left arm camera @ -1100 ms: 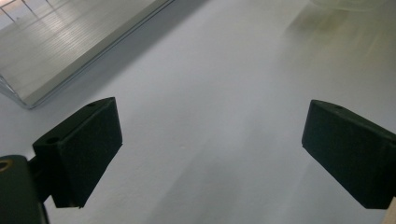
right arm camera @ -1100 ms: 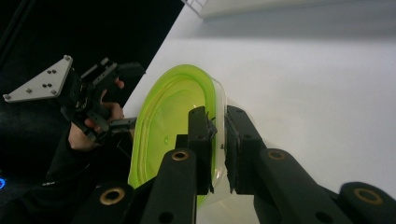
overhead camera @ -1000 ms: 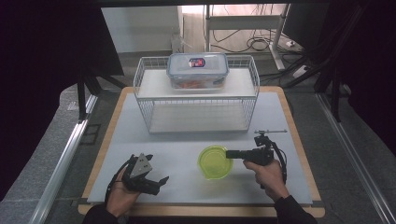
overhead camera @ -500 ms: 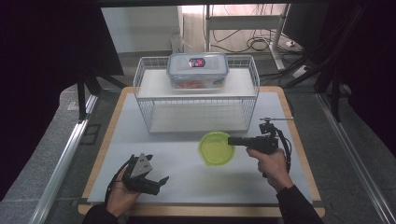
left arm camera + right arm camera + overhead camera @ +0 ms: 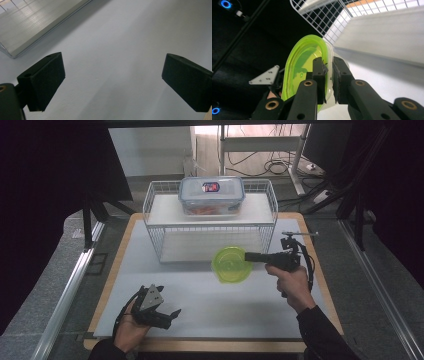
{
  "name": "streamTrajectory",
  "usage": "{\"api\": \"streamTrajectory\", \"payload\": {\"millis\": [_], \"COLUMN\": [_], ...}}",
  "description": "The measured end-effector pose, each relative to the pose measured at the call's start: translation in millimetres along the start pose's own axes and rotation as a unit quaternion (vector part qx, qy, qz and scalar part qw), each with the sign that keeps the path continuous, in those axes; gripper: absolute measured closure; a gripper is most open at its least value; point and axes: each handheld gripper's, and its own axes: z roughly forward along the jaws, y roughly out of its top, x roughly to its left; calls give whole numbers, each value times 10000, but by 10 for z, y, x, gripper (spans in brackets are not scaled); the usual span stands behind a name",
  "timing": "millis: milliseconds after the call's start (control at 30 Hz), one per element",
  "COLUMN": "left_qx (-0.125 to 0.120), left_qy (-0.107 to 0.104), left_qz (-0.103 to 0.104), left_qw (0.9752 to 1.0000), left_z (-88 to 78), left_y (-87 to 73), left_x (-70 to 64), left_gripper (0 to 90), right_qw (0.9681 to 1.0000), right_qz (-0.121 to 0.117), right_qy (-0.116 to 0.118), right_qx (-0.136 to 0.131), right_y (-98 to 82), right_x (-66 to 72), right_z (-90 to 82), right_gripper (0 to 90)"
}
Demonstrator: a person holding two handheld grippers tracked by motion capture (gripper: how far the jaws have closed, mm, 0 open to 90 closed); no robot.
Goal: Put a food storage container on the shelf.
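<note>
Pale grey surface (image 5: 200, 295) carries a wire rack (image 5: 210, 220). Since a second ago the right gripper (image 5: 255, 256), fingers clamped on the green bowl (image 5: 231, 265) rim, has lifted it toward the rack's front, probably to shelve it. Left gripper (image 5: 167, 315) rests wide open, empty.

Wooden-edged table (image 5: 116, 270) with pale grey top at frame centre, white wire rack (image 5: 210, 220) standing on its upper half, left gripper (image 5: 167, 315) resting on the surface at lower left
</note>
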Motion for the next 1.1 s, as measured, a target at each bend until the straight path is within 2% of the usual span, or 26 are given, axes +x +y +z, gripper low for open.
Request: {"api": "streamTrajectory", "payload": {"millis": [167,833,1100], "left_qx": [-3,-47,-56], "left_qy": [2,10,-5], "left_qz": [20,-24,-28], "left_qw": [10000,10000,10000], "left_z": [3,-4,-2], "left_y": [-1,-4,-4], "left_x": [-1,13,12], "left_gripper": [46,43,43], "right_qw": [9999,9991,9989], "right_qz": [-38,-316,-288], "right_qy": [105,-26,59], "right_qx": [-41,-287,-358], "right_y": [163,722,943], "right_x": [83,372,466], "right_z": [-5,2,31], "right_gripper": [820,820,820]}}
